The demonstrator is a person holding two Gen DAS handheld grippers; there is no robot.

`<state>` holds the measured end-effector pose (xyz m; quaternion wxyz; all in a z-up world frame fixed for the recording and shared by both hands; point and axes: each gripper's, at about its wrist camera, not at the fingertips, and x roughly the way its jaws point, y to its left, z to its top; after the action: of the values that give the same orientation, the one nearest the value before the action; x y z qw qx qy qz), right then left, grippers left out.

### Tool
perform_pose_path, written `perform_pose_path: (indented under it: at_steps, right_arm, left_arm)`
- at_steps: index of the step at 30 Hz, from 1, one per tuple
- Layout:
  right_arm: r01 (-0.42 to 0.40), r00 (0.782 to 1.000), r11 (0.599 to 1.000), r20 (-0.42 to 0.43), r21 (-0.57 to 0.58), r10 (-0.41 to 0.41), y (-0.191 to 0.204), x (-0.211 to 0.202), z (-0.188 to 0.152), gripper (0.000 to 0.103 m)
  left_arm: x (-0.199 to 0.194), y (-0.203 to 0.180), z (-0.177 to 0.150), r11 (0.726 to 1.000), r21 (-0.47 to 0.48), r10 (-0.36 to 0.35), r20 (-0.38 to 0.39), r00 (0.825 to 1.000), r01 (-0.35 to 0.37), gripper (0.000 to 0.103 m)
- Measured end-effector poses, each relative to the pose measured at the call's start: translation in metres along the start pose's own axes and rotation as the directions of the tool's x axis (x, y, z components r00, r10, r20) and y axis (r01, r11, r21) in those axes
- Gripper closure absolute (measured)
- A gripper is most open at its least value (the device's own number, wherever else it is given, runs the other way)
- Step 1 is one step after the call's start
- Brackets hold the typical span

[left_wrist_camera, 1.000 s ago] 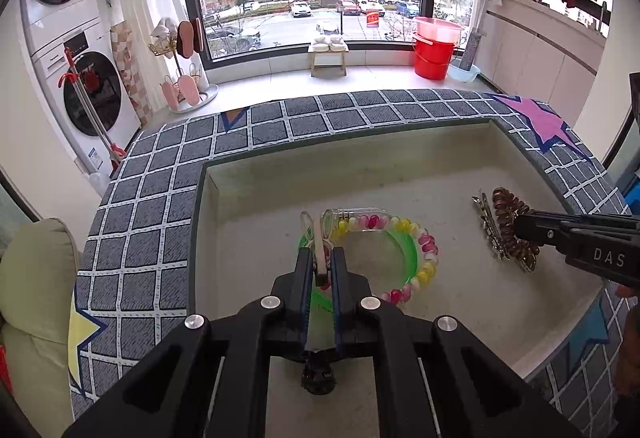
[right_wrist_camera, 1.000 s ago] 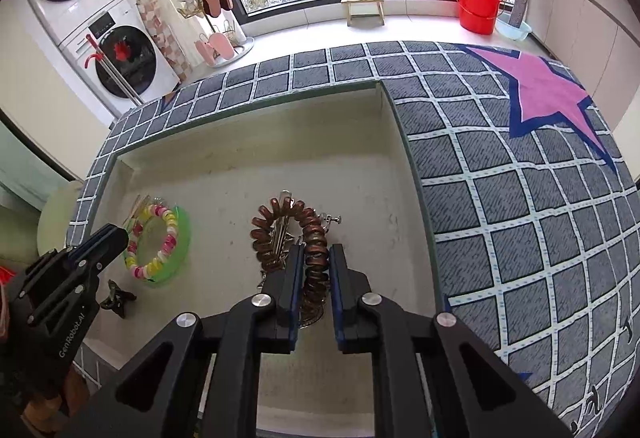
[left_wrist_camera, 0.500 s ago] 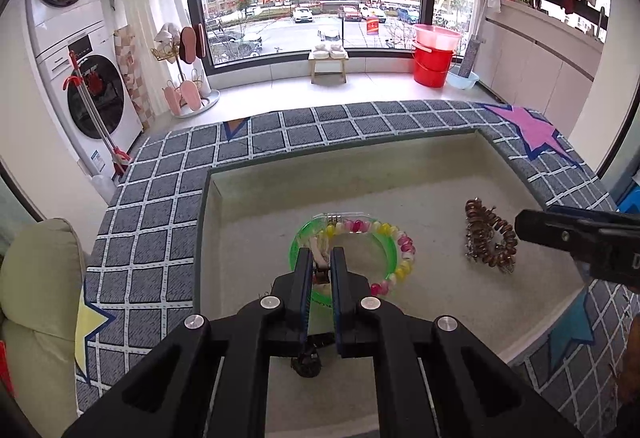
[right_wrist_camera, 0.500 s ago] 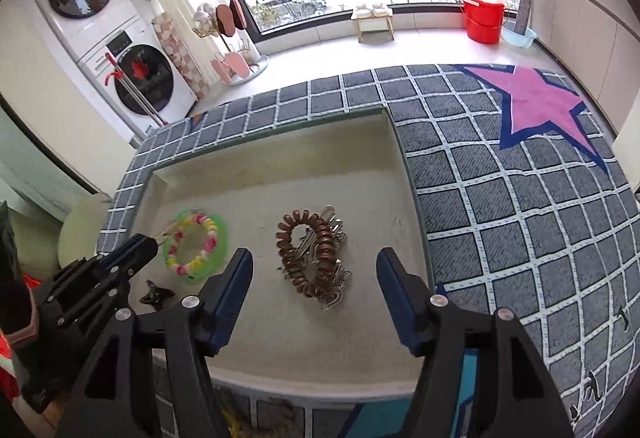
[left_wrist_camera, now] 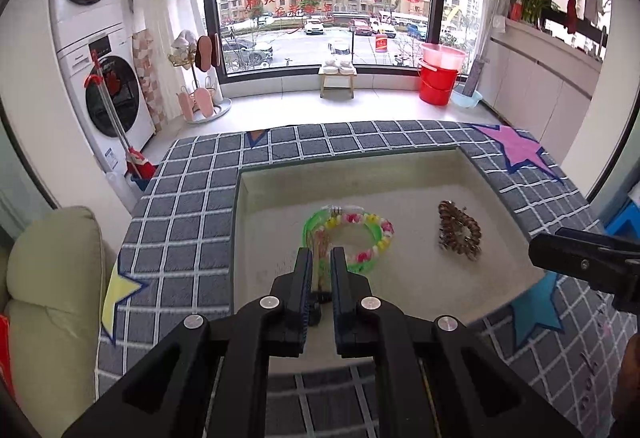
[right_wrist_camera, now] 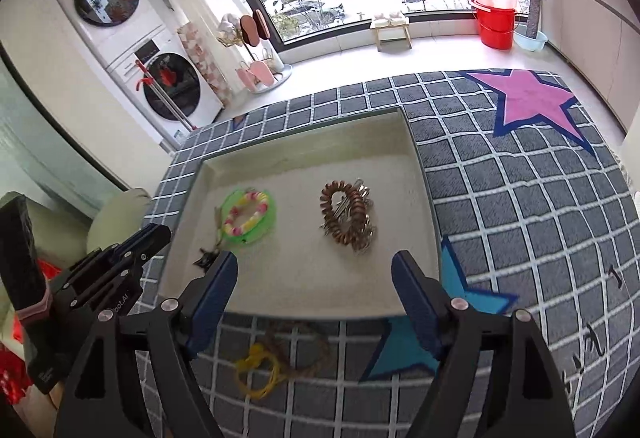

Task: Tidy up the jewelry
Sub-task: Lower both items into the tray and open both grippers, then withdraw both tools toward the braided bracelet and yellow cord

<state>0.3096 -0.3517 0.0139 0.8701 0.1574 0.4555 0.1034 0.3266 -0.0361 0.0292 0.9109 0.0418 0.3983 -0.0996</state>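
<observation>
A beige tray [left_wrist_camera: 420, 166] [right_wrist_camera: 304, 294] sits on a grey checked cloth. In it lie a green bangle with a pastel bead bracelet [left_wrist_camera: 352, 234] [right_wrist_camera: 248, 216] and a brown coil hair tie on metal clips [left_wrist_camera: 458, 234] [right_wrist_camera: 346, 216]. A small black clip [right_wrist_camera: 206, 258] lies at the tray's front left. My left gripper [left_wrist_camera: 320, 258] is nearly shut and empty, raised over the tray's front, near the bangle. My right gripper [right_wrist_camera: 314, 274] is open and empty, above the tray's front edge. A yellow band and a brown cord loop [right_wrist_camera: 276, 358] lie on the cloth below it.
The cloth [right_wrist_camera: 520, 218] has pink [right_wrist_camera: 528, 98] and blue [right_wrist_camera: 420, 338] stars. Beyond it are a washer stack [left_wrist_camera: 100, 78], a stool [left_wrist_camera: 338, 78], red buckets [left_wrist_camera: 440, 78] and a window. A cushion [left_wrist_camera: 48, 298] lies to the left.
My right gripper let go of the brown hair tie, opened wide and drew back and up. My left gripper also pulled back from the bangle. Both pieces stay in the tray.
</observation>
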Motion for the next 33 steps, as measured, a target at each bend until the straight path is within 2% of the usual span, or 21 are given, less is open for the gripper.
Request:
perform_pose_path:
  at_steps: [1, 2, 3, 5, 17, 23, 29, 33]
  right_arm:
    - [-0.002, 1.000, 1.000, 0.003, 0.000, 0.002, 0.000, -0.004, -0.002, 0.018]
    - [-0.005, 1.000, 1.000, 0.006, 0.002, 0.005, 0.001, -0.008, -0.006, 0.016]
    - [-0.006, 1.000, 1.000, 0.008, 0.003, 0.006, 0.001, -0.011, -0.009, 0.015]
    - [-0.008, 1.000, 1.000, 0.007, 0.004, 0.008, 0.001, -0.018, -0.017, 0.013]
    - [0.001, 0.999, 1.000, 0.051, 0.002, -0.001, 0.002, -0.041, -0.061, 0.010]
    - [0.009, 0.999, 1.000, -0.046, 0.012, -0.008, -0.003, -0.037, -0.074, 0.010]
    - [0.071, 0.992, 0.997, -0.100, -0.025, -0.073, -0.004, -0.030, -0.085, 0.010]
    - [0.069, 0.988, 0.997, -0.138, -0.032, -0.072, -0.006, -0.023, -0.091, 0.010]
  left_arm:
    - [-0.004, 0.001, -0.003, 1.000, -0.004, -0.003, 0.000, 1.000, 0.003, 0.076]
    - [-0.009, 0.003, -0.005, 1.000, -0.009, -0.004, -0.002, 1.000, 0.004, 0.031]
    - [-0.015, 0.005, -0.008, 1.000, -0.025, 0.010, -0.004, 1.000, -0.010, 0.000]
    - [-0.022, 0.007, -0.015, 0.999, -0.038, 0.030, 0.031, 0.999, -0.029, 0.000]
    - [0.001, 0.003, -0.063, 0.998, -0.057, 0.006, -0.037, 0.999, -0.008, 0.000]
    - [0.015, 0.002, -0.080, 0.999, -0.042, 0.004, -0.063, 0.998, -0.007, 0.000]
    - [0.017, 0.005, -0.098, 0.999, -0.030, 0.032, -0.082, 0.996, -0.035, 0.000]
    - [0.016, 0.004, -0.108, 0.999, -0.010, 0.036, -0.098, 0.995, -0.037, 0.000]
